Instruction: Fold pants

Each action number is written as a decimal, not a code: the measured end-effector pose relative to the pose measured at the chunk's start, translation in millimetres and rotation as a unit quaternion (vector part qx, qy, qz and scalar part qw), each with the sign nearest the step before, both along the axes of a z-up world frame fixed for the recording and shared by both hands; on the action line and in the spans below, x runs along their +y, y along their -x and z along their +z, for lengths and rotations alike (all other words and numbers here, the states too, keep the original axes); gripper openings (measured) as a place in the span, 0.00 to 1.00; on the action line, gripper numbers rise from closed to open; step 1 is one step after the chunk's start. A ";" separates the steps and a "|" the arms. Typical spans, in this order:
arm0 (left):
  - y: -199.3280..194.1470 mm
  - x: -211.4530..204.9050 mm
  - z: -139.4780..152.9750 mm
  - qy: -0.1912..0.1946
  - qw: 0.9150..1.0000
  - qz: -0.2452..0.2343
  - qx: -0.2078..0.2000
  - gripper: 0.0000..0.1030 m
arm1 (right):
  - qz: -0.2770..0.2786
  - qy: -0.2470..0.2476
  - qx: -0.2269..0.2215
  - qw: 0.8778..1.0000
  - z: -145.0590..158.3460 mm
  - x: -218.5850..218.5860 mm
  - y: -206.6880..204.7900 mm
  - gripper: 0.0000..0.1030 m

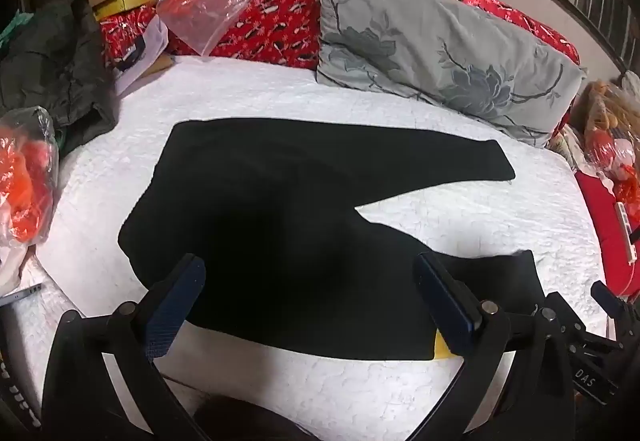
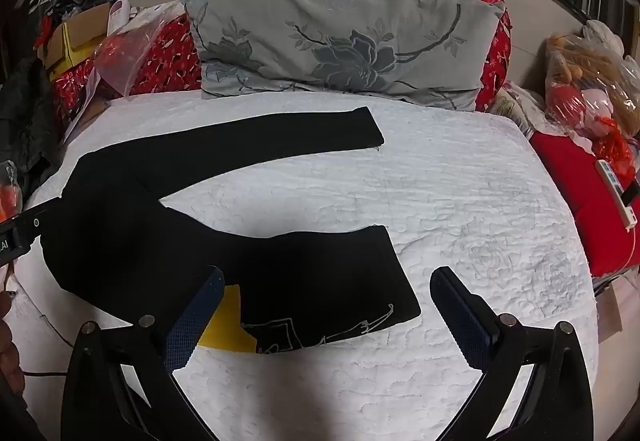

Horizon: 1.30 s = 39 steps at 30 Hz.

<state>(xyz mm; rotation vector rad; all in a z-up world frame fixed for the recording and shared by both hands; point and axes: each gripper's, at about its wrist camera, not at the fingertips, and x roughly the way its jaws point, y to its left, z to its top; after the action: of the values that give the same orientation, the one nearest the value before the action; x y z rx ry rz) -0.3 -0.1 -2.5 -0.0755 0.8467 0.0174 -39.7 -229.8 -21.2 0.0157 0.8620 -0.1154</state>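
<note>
Hovering both tongs wide open and empty, left tongs (image 1: pixel 310 273) over the waist, right tongs (image 2: pixel 326 287) over the near hem, I see black pants (image 2: pixel 192 225) spread flat mid-frame on the bed (image 2: pixel 480 209); I'd pinch the near leg's edges evenly, then carry it onto the far leg.

My two cameras ride the wrists, each looking forward and steeply down between its own claw's fingers, close above the bed (image 1: pixel 280 89). The left view faces the pants (image 1: pixel 280 225) waist; the right the leg ends. Both share the grey pillow (image 2: pixel 340 41), though fisheye edges blur.
</note>
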 end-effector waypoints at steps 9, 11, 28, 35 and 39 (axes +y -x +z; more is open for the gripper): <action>6.5 7.6 -12.1 -0.007 1.000 0.004 -0.011 1.00 | 0.000 0.001 -0.010 1.000 -1.2 -0.5 2.2 1.00; 10.2 5.7 -14.7 -0.021 1.000 0.007 -0.020 1.00 | 0.000 0.003 -0.005 1.000 -13.4 -6.5 5.9 1.00; 11.2 1.1 -15.7 -0.039 0.999 0.007 -0.017 1.00 | 0.002 0.003 -0.001 1.000 -4.2 -0.4 2.0 1.00; 10.0 -0.3 -16.9 -0.045 0.999 0.012 -0.015 1.00 | 0.001 0.002 -0.003 1.000 -3.7 -3.3 2.1 1.00; 9.0 0.6 -17.5 -0.042 0.999 0.015 -0.012 1.00 | -0.002 0.000 -0.004 1.000 -4.7 -4.9 2.5 1.00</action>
<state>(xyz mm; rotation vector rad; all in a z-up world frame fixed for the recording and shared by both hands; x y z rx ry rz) -9.3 0.5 -20.0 -0.0091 0.8206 0.0792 -42.2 -234.8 -25.9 0.0175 0.8531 -0.1196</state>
